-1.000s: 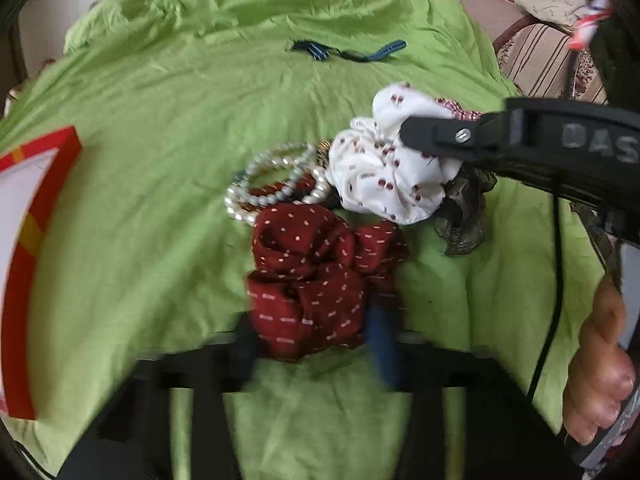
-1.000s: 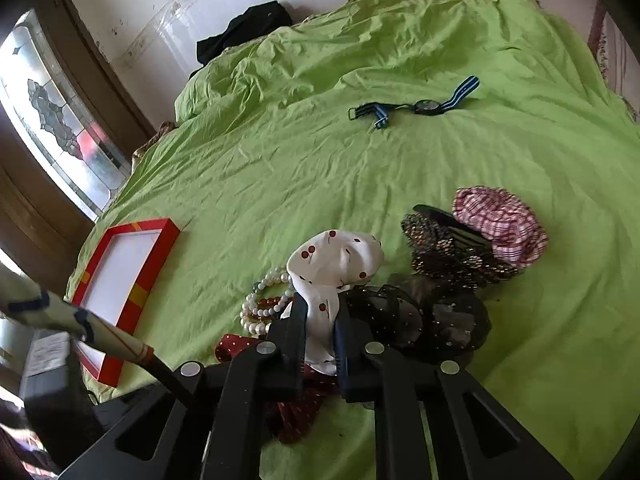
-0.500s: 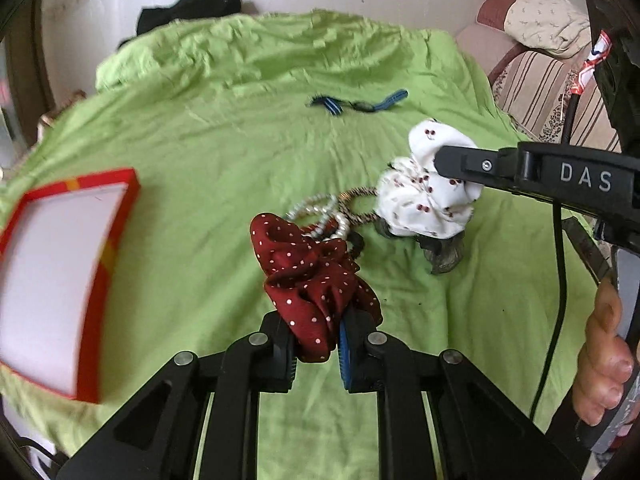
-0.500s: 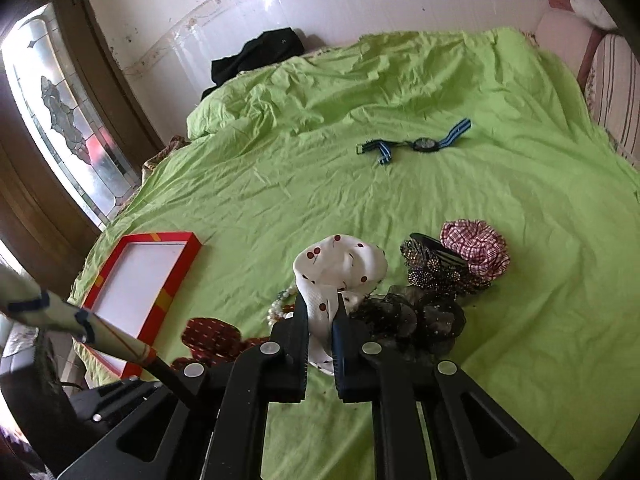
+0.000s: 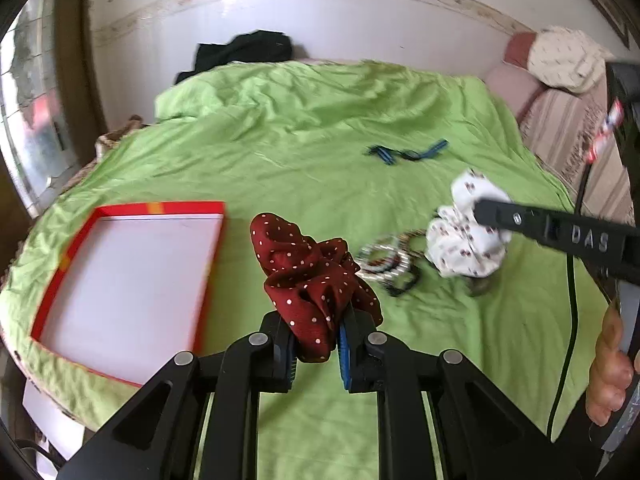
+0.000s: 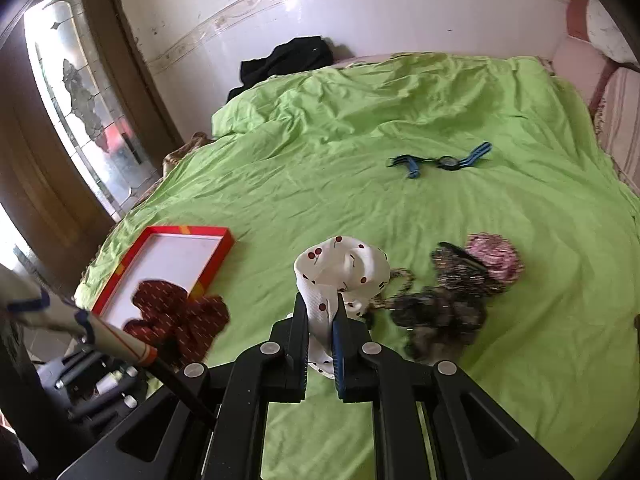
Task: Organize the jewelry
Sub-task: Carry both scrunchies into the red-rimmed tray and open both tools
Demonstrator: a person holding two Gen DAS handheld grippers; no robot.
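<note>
My left gripper [image 5: 316,340] is shut on a dark red dotted scrunchie [image 5: 308,272] and holds it above the green bed sheet, to the right of the red-rimmed white tray [image 5: 132,272]. My right gripper [image 6: 322,320] is shut on a white cherry-print scrunchie [image 6: 344,268], also lifted off the sheet; from the left wrist view that scrunchie [image 5: 460,236] hangs at the right. Pearl bracelets [image 5: 386,260] lie on the sheet between the two. From the right wrist view the red scrunchie [image 6: 176,316] shows in front of the tray [image 6: 216,258].
A pile of dark beaded hair pieces [image 6: 444,304] and a pink checked scrunchie [image 6: 496,256] lie right of the white scrunchie. A blue-strapped watch [image 6: 444,160] lies farther back. Black clothing [image 6: 288,60] sits at the bed's far edge. A hand [image 5: 608,364] grips the right tool.
Both grippers rose off the sheet with their scrunchies. The left one closed on the red scrunchie and carried it left, toward the tray. The bracelets stayed behind.
</note>
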